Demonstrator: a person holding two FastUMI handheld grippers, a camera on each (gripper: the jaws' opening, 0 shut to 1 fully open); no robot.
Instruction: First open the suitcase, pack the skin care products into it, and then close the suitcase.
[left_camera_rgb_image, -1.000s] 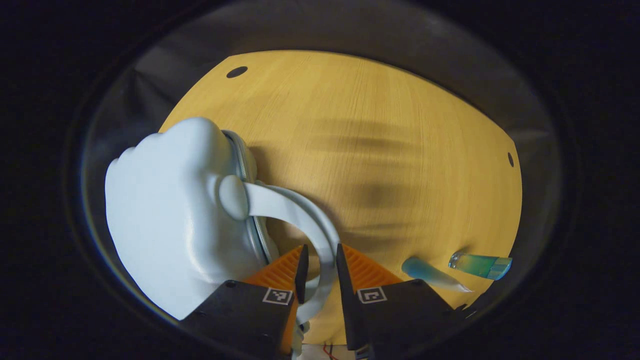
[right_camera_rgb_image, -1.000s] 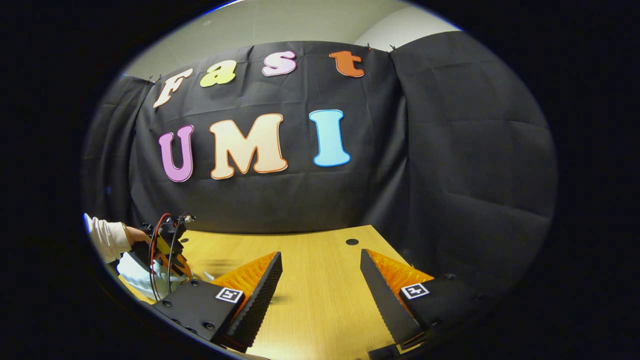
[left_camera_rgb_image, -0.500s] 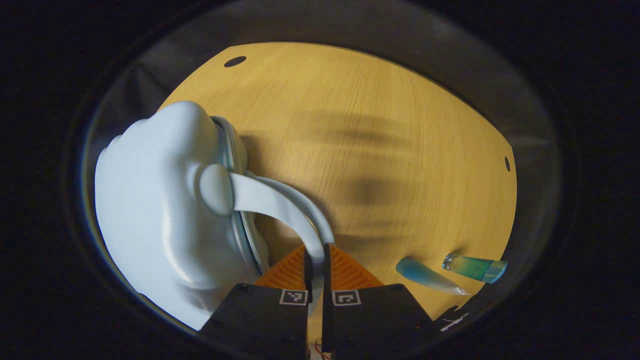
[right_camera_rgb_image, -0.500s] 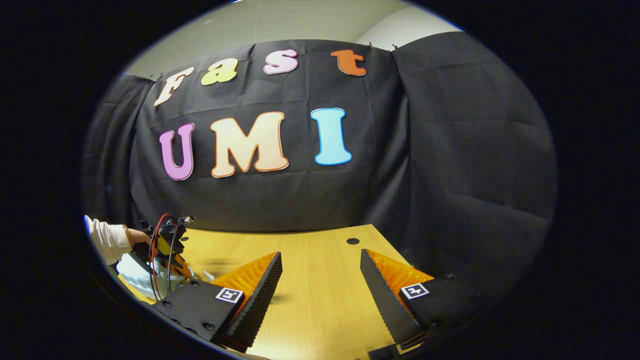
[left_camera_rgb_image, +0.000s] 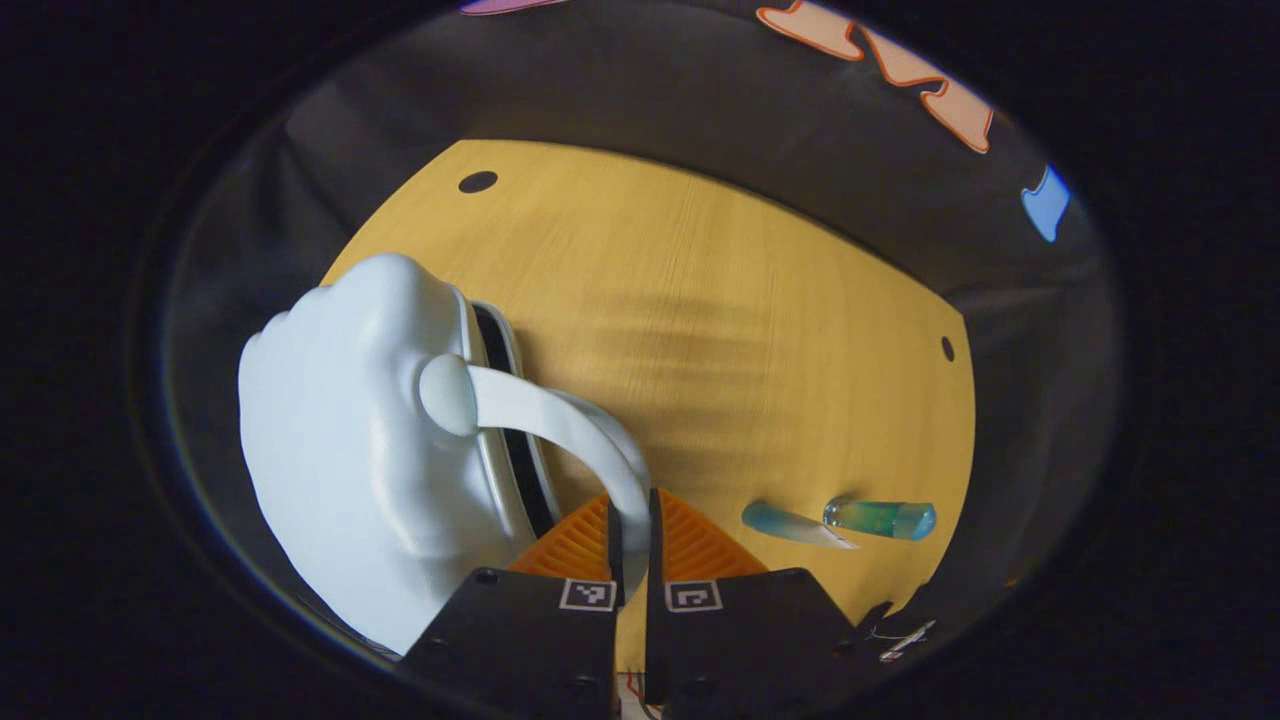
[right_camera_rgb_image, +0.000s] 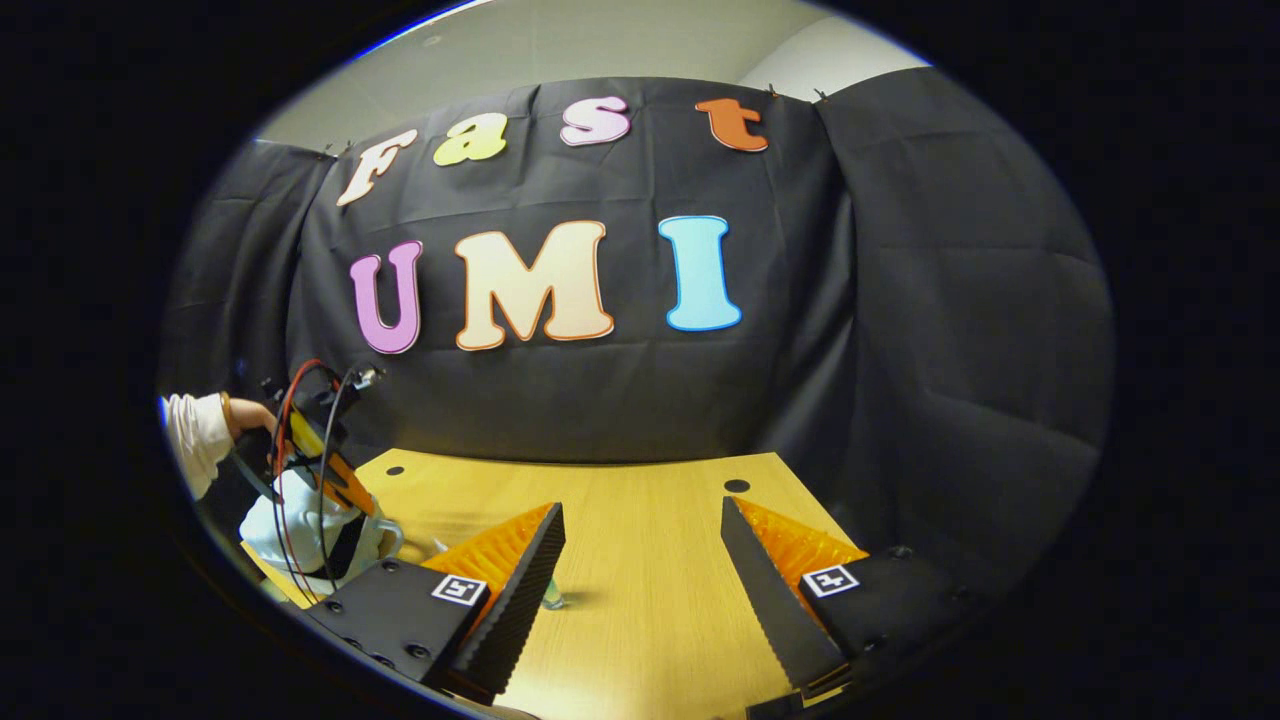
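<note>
The left hand-held gripper had its orange fingers pinched tight on the pale blue handle of the small suitcase, which lay near the tabletop's left edge as the left gripper view showed it. A dark gap showed along the zipper line between the two shells, so the lid appeared to be starting to part. The two skin care products lay near the opposite edge: a blue tube and, just beside it, a teal bottle, apart from the suitcase. The right hand-held gripper hovered over the tabletop's near edge with its fingers spread wide and nothing between them. The main risk seemed to be the grip itself: the handle is thin, smooth and curved, and could slide out of the pinched fingers if pulled at an angle, letting the lid drop shut. With nothing pinning the lower shell, a lift might also drag or tip the whole light case across the wood instead of opening it.
</note>
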